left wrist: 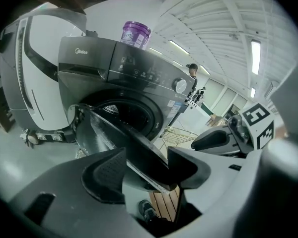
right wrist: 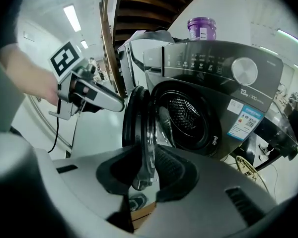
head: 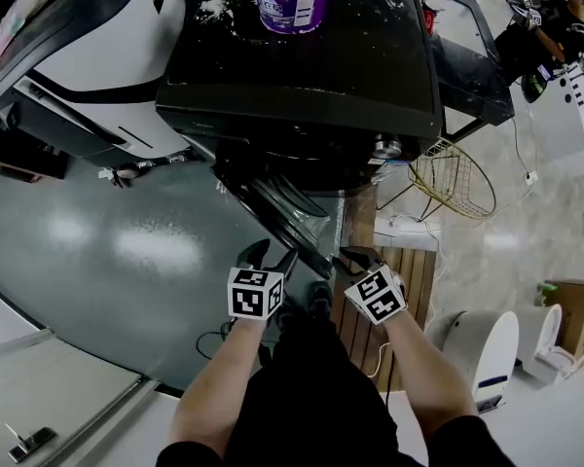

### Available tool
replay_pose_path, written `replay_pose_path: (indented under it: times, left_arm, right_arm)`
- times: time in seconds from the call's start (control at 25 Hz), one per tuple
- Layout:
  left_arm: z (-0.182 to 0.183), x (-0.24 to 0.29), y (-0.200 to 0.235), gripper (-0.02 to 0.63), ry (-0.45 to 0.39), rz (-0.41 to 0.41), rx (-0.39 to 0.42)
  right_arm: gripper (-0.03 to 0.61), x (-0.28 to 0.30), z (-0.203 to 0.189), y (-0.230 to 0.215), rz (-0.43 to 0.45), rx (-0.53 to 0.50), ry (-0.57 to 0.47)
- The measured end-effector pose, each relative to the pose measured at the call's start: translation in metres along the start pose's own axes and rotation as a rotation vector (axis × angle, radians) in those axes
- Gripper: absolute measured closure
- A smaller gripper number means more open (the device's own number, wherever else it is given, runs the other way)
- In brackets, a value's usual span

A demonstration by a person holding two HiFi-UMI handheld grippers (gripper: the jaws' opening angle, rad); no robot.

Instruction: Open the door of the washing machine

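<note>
With my right gripper point(right wrist: 146, 157) jaws pinching the door point(right wrist: 135, 114) rim at twelve o'clock and my left gripper point(left wrist: 146, 158) jaws open astride it, that thin pinch may slip off.

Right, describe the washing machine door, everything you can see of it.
The washing machine door is round, with a dark glossy rim around a bulging clear window, plastic and glass by the look. It stands swung well open, off the drum opening, hinged on that opening's left in the right gripper view. The right gripper is clamped on its free rim; the left gripper straddles the same edge, jaws apart.
</note>
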State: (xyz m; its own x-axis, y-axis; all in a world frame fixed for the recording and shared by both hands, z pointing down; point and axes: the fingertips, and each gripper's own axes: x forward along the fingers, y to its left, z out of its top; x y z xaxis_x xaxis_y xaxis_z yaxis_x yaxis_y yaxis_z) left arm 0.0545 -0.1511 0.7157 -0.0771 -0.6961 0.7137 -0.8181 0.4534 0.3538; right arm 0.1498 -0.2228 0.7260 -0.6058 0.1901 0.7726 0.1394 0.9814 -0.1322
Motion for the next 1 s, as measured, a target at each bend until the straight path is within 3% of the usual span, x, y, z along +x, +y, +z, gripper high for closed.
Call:
replay_pose_path:
  times: [0.4,0.64,1.0]
  left_arm:
    - [-0.032,-0.017,0.023,0.360,0.069,0.076,-0.019]
    - [-0.057,-0.040,0.047,0.422,0.101,0.163,-0.046]
    - [-0.080,-0.077,0.097,0.457,0.112,0.313,-0.110]
  right_arm:
    - [0.492,-0.018,0.019,0.008,0.028,-0.024,-0.060]
    - [0.495,-0.022,0.034,0.014,0.061,-0.057,-0.063]
    - [0.499,-0.021,0.069,0.028,0.133,-0.118,-0.111]
